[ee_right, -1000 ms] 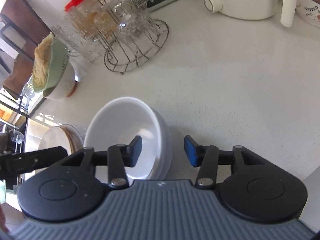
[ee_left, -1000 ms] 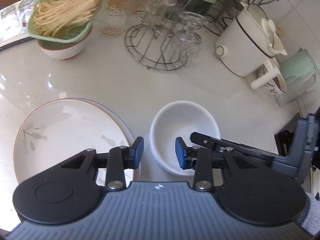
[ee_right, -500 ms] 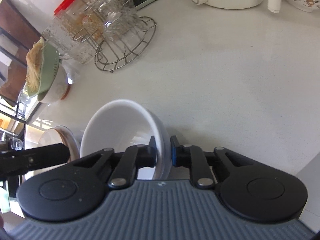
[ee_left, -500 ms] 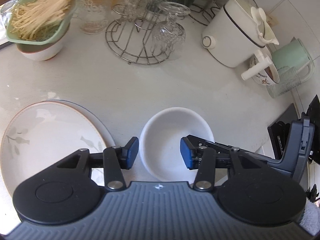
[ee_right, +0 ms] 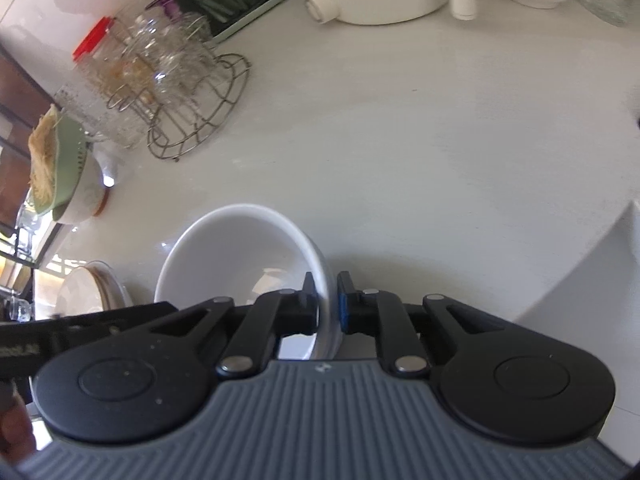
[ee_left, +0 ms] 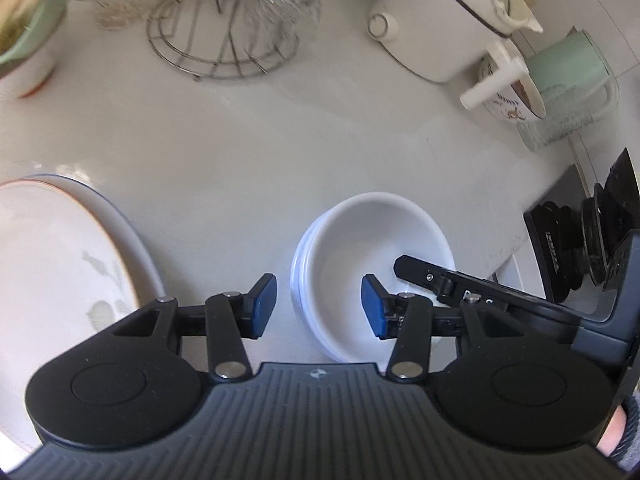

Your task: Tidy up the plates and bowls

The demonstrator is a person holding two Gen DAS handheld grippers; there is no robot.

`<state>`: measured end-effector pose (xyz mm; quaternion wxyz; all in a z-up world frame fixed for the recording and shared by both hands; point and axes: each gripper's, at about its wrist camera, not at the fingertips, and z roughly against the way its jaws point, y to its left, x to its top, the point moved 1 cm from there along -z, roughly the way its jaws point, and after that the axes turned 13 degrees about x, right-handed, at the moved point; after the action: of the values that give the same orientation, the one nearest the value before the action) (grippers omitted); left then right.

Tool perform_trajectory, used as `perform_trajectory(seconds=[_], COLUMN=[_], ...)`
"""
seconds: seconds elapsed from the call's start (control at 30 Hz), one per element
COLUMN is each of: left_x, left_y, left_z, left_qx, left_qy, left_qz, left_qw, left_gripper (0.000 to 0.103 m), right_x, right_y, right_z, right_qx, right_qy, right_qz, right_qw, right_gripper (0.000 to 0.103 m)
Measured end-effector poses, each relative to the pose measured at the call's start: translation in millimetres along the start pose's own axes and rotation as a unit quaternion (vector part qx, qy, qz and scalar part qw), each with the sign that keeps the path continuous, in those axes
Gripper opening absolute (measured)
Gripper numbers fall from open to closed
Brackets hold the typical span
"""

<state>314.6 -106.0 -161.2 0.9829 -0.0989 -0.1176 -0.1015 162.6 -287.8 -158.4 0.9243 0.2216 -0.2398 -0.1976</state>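
1. The right hand-held gripper (ee_right: 325, 304) is clamped on the near rim of the white bowl (ee_right: 240, 256), one finger inside the wall and one outside, at lower centre of the right wrist view.
2. In that view the bowl is tilted, its opening facing up and left; whether it rests on the pale surface (ee_right: 400, 140) or on another bowl cannot be told.
3. The left hand-held gripper (ee_left: 318, 304) is wide open and holds nothing; its blue pads (ee_left: 264, 300) straddle the left rim of the bowl stack (ee_left: 372, 264) at lower centre of the left wrist view.
4. The plates (ee_left: 60, 248) lie stacked at the left edge, apart from the bowls.
5. A wire rack (ee_left: 224, 48) with glasses sits top centre, a white cooker (ee_left: 436, 28) upper right.
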Motion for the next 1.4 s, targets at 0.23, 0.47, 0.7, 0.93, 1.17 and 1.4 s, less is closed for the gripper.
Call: perform_trajectory(seconds=[0.23, 0.47, 0.7, 0.93, 1.17, 1.4], left_x=[-6.1, -10.2, -9.1, -4.3, -7.6, -4.2], left_y=[-2.2, -1.8, -5.3, -14.5, -12.1, -5.6], left_z=[-30.6, -43.1, -47.6, -49.8, -41.1, -14.8], left_qx=[-0.011, -0.016, -0.017, -0.009, -0.026, -0.029], left_qy=[0.039, 0.032, 0.021, 0.020, 0.023, 0.006], left_qz=[0.011, 0.021, 0.013, -0.006, 0.003, 0.006], left_qw=[0.9991, 0.9991, 0.9995, 0.9997, 0.9994, 0.9995], left_gripper=[0.053, 0.039, 0.027, 0.023, 0.023, 0.023], right_x=[0.1, -0.1, 0.5, 0.7, 0.9, 2.4], right_y=[-11.2, -14.1, -9.2, -11.6, -7.1, 7.3], right_z=[3.7, 1.0, -3.3, 0.7, 18.5, 32.3], right_qx=[-0.003, -0.004, -0.005, -0.003, -0.003, 0.005], right_qy=[0.001, 0.007, 0.005, 0.001, -0.008, -0.005], right_qz=[-0.014, -0.017, -0.007, -0.008, -0.007, 0.002], right_qw=[1.000, 1.000, 1.000, 1.000, 1.000, 1.000], right_gripper=[0.012, 0.013, 0.013, 0.013, 0.013, 0.012])
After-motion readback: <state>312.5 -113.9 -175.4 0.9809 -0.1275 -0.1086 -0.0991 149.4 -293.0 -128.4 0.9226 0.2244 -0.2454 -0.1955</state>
